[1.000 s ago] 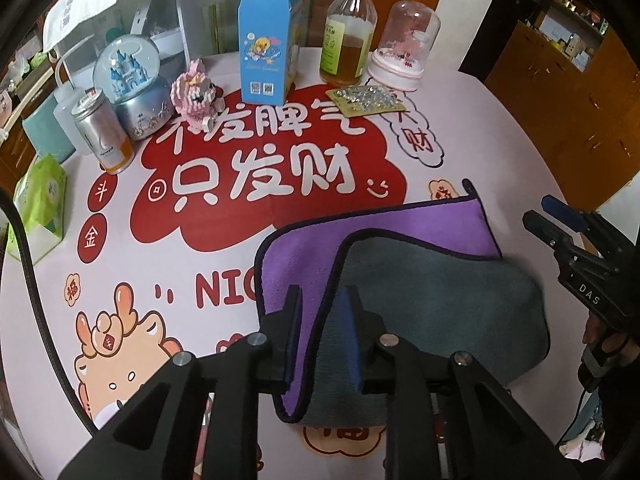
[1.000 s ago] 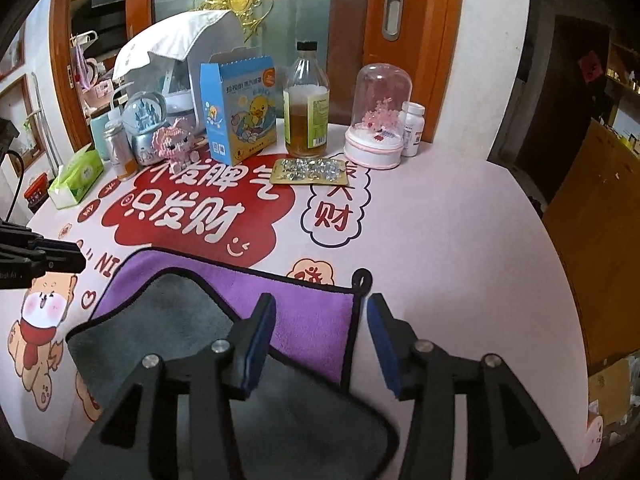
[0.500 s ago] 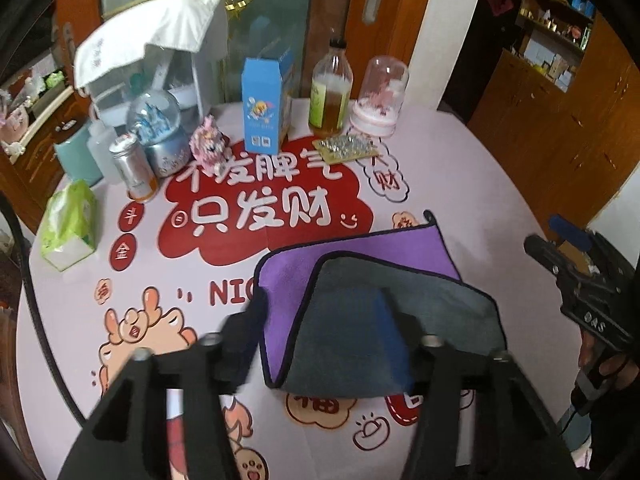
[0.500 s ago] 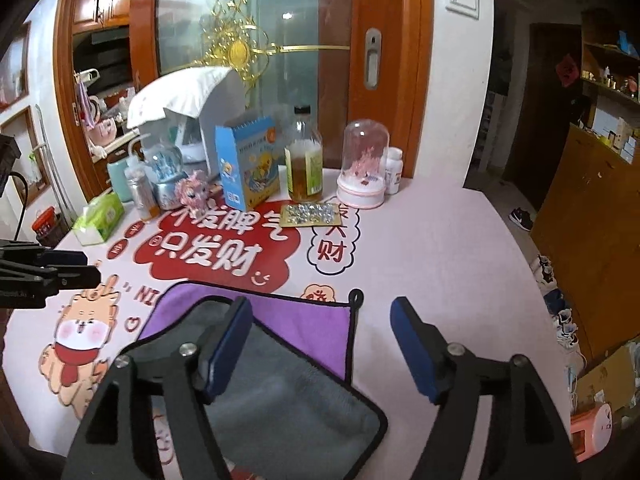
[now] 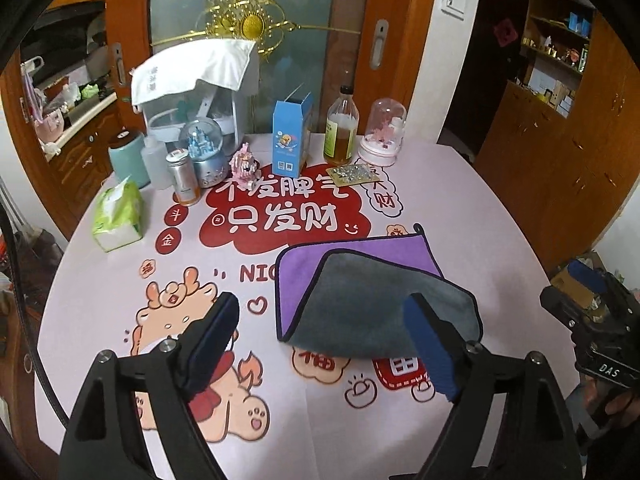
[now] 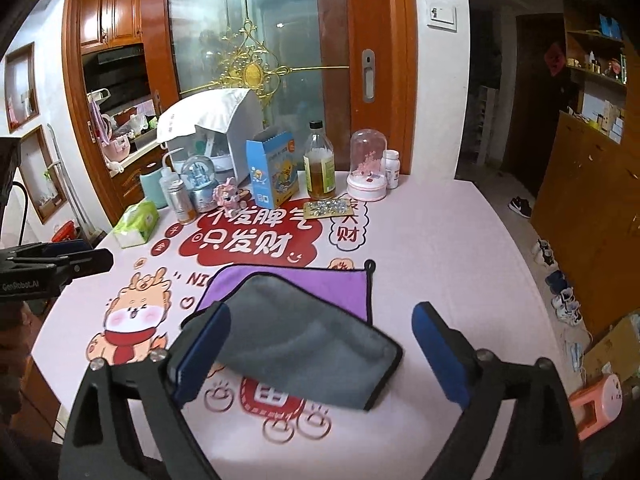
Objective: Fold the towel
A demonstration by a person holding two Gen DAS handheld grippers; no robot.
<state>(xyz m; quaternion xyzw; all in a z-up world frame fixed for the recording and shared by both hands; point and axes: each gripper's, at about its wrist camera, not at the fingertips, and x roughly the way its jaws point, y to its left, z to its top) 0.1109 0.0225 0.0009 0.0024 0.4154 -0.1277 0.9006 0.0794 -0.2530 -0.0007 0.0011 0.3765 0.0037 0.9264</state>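
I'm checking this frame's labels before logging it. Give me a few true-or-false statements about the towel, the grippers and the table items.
1. The towel lies folded on the table, grey over purple. True.
2. The left hand-held gripper is clamped on the towel. False: it is open, holding nothing.
3. The right hand-held gripper is open. True.
4. The blue carton stands on the towel. False: it stands apart, at the table's far side.

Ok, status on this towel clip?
Left gripper open, right gripper open, both empty. Towel folded on table, grey over purple. Nothing in the way.
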